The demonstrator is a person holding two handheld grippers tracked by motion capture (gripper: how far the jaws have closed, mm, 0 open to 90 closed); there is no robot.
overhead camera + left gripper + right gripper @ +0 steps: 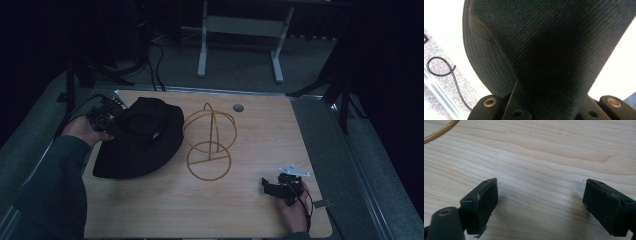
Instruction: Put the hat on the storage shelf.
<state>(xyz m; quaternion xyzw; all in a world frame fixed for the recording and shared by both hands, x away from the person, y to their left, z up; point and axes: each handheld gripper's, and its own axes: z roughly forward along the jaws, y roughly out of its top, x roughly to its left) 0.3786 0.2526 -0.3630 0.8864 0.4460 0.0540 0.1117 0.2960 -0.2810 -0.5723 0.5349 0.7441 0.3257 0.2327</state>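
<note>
L gripper [106, 120], clamped on the crown of a black bucket hat [137, 140], holds it at the table's [250, 145] left side, beside a yellow wire hat stand [209, 142]. Fabric looks soft, light, floppy; a pinch at the crown bunches it, so the brim prob. sags when carried. R gripper [274, 187] rests near the front right corner, jaws wide apart w/ nothing between.

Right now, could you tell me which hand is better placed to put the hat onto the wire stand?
Left. The left gripper is shut on the black hat beside the wire stand. The right gripper rests open near the table's front edge, holding nothing.
</note>
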